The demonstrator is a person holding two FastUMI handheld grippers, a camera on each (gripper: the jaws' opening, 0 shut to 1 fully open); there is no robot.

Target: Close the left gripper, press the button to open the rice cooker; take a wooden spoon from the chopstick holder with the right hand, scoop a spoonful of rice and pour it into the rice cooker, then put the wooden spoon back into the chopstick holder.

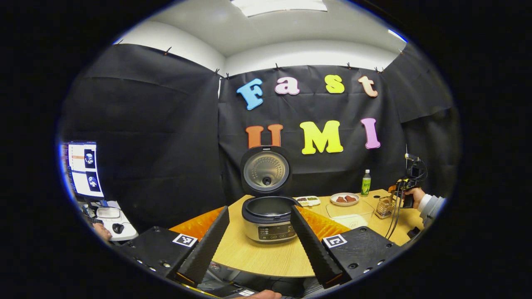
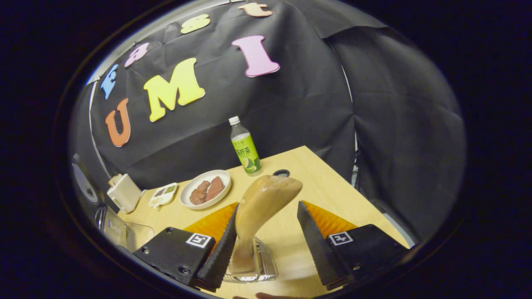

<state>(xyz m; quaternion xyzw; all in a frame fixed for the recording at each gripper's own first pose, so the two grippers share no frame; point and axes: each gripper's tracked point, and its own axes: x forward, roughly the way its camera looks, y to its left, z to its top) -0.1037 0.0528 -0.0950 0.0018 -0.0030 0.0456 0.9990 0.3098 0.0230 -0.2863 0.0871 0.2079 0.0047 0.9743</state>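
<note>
Rice cooker [image 1: 268,218] lid up mid-frame, left gripper [image 1: 259,245] spread and empty, right gripper [image 2: 266,245] spread around wooden spoon [image 2: 259,207] standing in chopstick holder [image 2: 253,265] at bottom centre: centre handle, clamp, lift straight.

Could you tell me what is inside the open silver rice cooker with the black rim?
The silver rice cooker stands open, lid up. A dark inner pot wall shows; its bottom is hidden by the rim, so any rice cannot be seen.
</note>
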